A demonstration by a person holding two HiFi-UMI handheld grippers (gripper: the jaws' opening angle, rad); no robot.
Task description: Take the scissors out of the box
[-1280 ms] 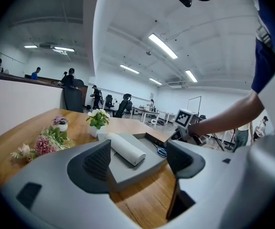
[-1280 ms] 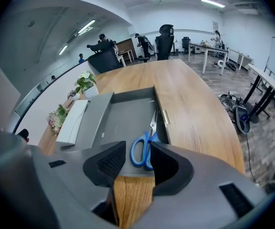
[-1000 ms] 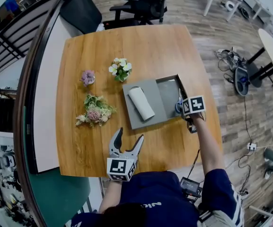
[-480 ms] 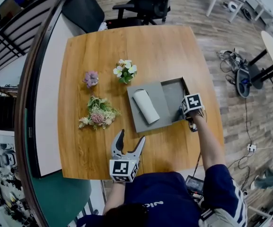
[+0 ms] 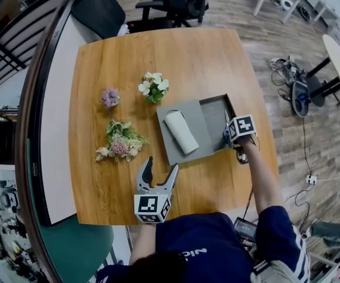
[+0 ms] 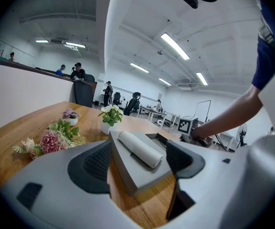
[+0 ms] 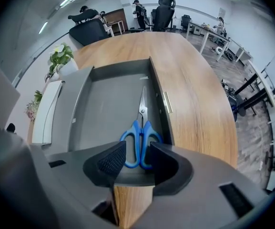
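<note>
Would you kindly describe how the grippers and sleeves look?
The left gripper and right gripper have pale grey bodies, black ribbed pads and a cube of black-and-white square markers. The right's jaws are closing with the scissors between them. The shirt is navy, short-sleeved, with white stripes.

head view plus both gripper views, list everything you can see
table: 1, wooden, under everything
box: 1, grey, open, table's right side
box lid: 1, grey, against the box's left
roll: 1, white, on the lid
scissors: 1, blue handles, inside box by right wall
white flowers: 1 pot, behind lid
purple flower: 1 pot, left of those
bouquet: 1, pink-green, left of lid
office chairs: 2, black, beyond table
left gripper: 1, grey, fingers apart, empty
right gripper: 1, grey, fingers closing around scissors handles, not pressing
</note>
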